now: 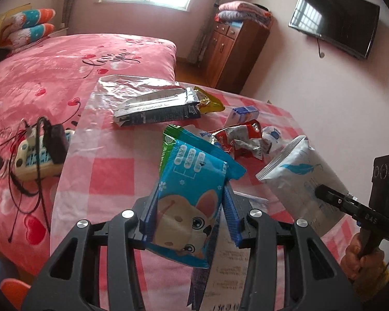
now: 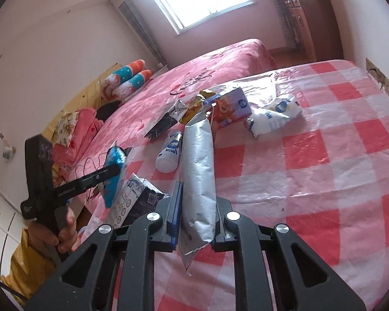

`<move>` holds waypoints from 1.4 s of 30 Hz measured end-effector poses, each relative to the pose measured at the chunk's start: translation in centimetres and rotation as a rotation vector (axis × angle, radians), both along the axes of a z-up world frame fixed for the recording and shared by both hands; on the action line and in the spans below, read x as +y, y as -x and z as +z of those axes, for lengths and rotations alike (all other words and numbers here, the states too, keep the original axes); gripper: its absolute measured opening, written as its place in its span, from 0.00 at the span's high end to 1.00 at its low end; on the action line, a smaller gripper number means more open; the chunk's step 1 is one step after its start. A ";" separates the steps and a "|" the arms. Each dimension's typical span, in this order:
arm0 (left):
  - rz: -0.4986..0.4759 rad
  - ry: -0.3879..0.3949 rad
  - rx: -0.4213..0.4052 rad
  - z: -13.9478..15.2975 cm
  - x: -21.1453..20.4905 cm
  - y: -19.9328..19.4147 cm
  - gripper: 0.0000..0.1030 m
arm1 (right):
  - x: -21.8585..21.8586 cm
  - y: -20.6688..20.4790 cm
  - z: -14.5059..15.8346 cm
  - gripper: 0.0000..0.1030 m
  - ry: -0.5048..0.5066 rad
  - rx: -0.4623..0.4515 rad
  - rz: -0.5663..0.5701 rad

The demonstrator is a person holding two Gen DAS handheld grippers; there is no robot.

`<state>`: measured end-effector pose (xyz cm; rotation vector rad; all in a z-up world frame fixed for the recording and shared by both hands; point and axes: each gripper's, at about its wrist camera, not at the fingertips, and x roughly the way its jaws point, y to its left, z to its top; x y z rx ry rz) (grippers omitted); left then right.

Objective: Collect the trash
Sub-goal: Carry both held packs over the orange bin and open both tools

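Between the blue pads of the left gripper a blue snack packet is clamped, the jaws drawn in close against its two faces so that it stands upright with its printed front toward the camera. It is judged to be held well clear of the checked tablecloth so that it can be carried off without dragging over the other litter.

Between the jaws of the right gripper a long silver-white pouch is pinched near its lower end, the jaws nearly closed on the thin foil; its free length rises ahead of the fingers and tilts slightly left. In the left view the same pouch is seen off to the right of the left jaws, the two loads kept apart, presumably so that neither knocks the other loose.

Ahead of both pairs of jaws more trash lies uncollected on the cloth: a flattened silver carton, a crumpled red wrapper, a small white bottle, a purple box and a white bag. Just below and left of the right jaws a dark printed packet rests on the table edge.

Where the held pieces are to be dropped cannot be told; no bin is shown.
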<state>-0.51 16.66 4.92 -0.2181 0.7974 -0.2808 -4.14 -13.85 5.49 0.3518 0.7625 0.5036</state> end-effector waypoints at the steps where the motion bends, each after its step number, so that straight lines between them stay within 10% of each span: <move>1: 0.007 0.009 -0.005 0.1 0.2 0.5 0.55 | -0.2 0.2 0.1 0.83 -0.002 -0.002 -0.002; 21: 0.150 0.068 -0.043 1.4 6.4 10.6 0.55 | 2.2 4.1 4.0 0.83 -0.109 0.008 0.080; 42: 0.501 0.071 0.056 -4.3 18.3 23.4 0.55 | 23.8 9.7 3.9 0.83 -0.105 0.145 0.596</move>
